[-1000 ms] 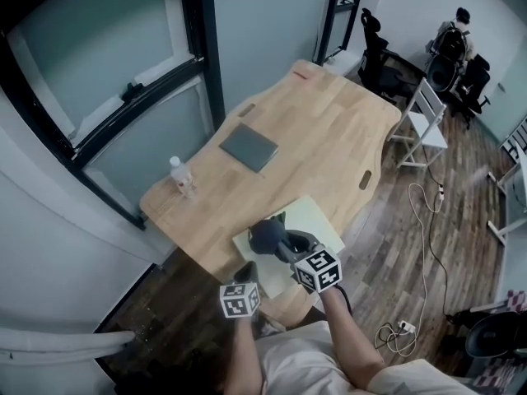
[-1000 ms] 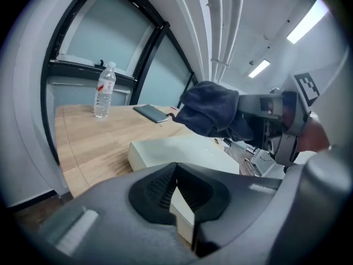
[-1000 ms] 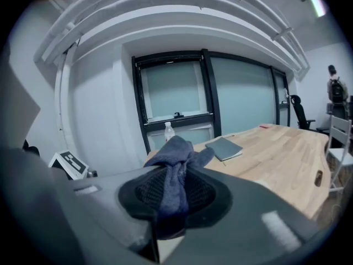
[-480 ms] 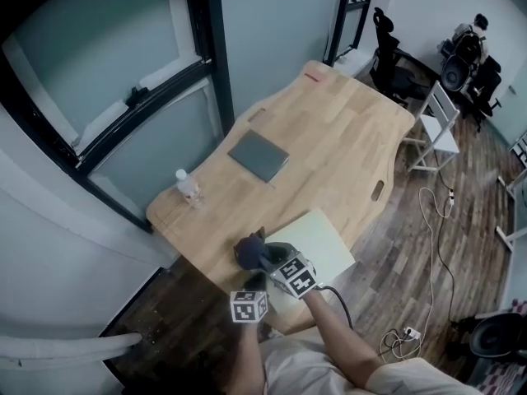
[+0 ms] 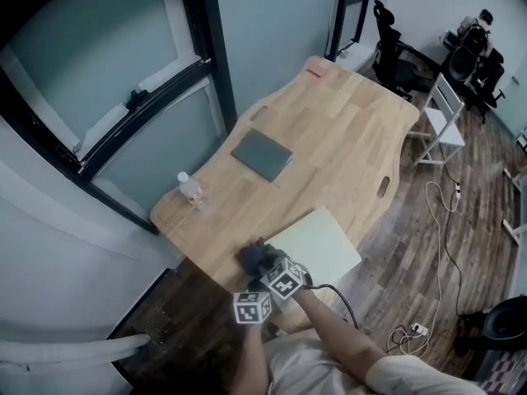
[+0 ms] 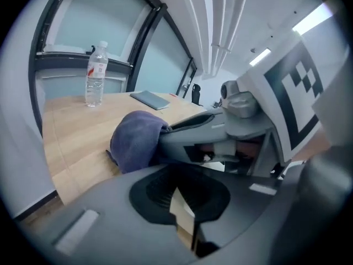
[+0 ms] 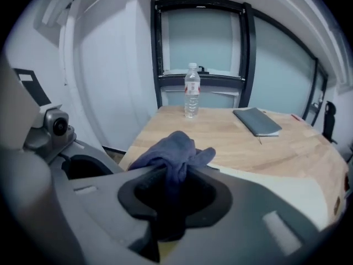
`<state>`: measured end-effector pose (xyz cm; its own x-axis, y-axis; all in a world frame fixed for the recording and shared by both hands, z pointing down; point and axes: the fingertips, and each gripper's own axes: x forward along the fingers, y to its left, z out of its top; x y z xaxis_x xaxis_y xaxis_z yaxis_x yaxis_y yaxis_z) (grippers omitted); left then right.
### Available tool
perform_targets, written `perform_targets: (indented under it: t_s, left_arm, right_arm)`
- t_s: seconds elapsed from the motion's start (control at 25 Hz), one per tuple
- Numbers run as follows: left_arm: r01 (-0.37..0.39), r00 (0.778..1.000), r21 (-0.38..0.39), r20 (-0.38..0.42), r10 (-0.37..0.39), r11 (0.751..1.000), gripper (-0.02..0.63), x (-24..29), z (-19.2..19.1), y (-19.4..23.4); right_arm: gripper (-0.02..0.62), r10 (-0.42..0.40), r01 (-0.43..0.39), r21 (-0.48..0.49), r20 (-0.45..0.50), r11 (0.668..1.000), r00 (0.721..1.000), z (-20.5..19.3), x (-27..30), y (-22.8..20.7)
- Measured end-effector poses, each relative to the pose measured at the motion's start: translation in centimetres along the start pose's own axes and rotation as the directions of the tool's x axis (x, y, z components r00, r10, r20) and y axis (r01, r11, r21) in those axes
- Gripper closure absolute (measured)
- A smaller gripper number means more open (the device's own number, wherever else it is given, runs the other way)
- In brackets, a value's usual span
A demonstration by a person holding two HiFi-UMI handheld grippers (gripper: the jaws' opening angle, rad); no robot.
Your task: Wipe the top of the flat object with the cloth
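Observation:
The flat object, a grey closed notebook [image 5: 262, 155] [image 7: 257, 121] [image 6: 150, 99], lies in the middle of the wooden table [image 5: 346, 130]. A crumpled dark blue cloth [image 5: 250, 257] [image 7: 172, 149] [image 6: 135, 139] hangs over the table's near corner, and my right gripper [image 5: 263, 266] [image 7: 171, 175] is shut on it. My left gripper [image 5: 252, 295] [image 6: 180, 197] sits just below and behind the right one, off the table's near edge. Its jaws are shut with nothing between them. The notebook is far ahead of both grippers.
A clear water bottle [image 5: 191, 189] [image 7: 192, 98] [image 6: 96, 81] stands near the table's left edge. A pale green sheet [image 5: 319, 243] lies at the near right corner. Dark window frames run along the left. Chairs [image 5: 440, 122] and a seated person stand at the far right.
My right gripper has carried the cloth leftward off the pale sheet toward the table's near corner. The left gripper has stayed close under it.

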<state>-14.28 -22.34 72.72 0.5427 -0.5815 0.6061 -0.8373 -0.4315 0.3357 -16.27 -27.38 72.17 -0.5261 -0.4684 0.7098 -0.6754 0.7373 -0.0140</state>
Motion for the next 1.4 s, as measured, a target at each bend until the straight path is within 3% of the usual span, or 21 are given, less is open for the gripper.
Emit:
perform_targets:
  t_s: [0.32, 0.96, 1.4]
  left_arm:
    - [0.000, 1.000, 0.028, -0.018, 0.000, 1.000, 0.599, 0.1, -0.1, -0.2]
    - [-0.006, 1.000, 0.041, -0.030, 0.008, 0.999, 0.600, 0.2, 0.2, -0.1]
    - [-0.021, 0.999, 0.052, -0.034, 0.023, 0.998, 0.598, 0.1, 0.3, -0.1]
  right_arm:
    - [0.509, -0.027, 0.027, 0.000, 0.010, 1.000, 1.000, -0.2, -0.5, -1.0]
    - [0.511, -0.067, 0.059, 0.185, 0.039, 0.981, 0.997, -3.0, -2.8, -8.1]
    - [0.511, -0.134, 0.133, 0.174, -0.001, 0.976, 0.991, -4.8, -4.6, -11.8]
